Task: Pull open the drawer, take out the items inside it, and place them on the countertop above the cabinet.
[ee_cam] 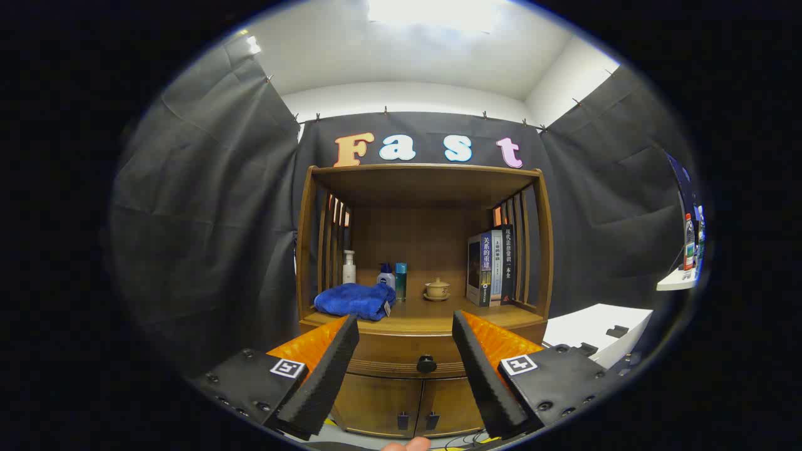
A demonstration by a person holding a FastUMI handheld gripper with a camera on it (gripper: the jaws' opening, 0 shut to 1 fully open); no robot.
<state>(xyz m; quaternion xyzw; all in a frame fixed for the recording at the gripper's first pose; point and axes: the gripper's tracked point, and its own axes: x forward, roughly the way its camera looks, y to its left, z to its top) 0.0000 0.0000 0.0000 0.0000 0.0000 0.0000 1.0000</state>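
A wooden cabinet stands ahead with its drawer (401, 351) shut; a round dark knob (427, 363) sits at the drawer's middle. My gripper (406, 322) is open, some way in front of the cabinet, with the knob low between its two fingers and nothing held. The countertop (432, 313) above the drawer carries a folded blue towel (354, 300) just beyond the left finger. What the drawer holds is hidden.
On the countertop stand a white pump bottle (349, 267), two small bottles (393, 279), a lidded tea cup on a saucer (437, 289) and several upright books (492, 266). Two small doors (413, 404) sit below the drawer. A white table (595, 326) is to the right.
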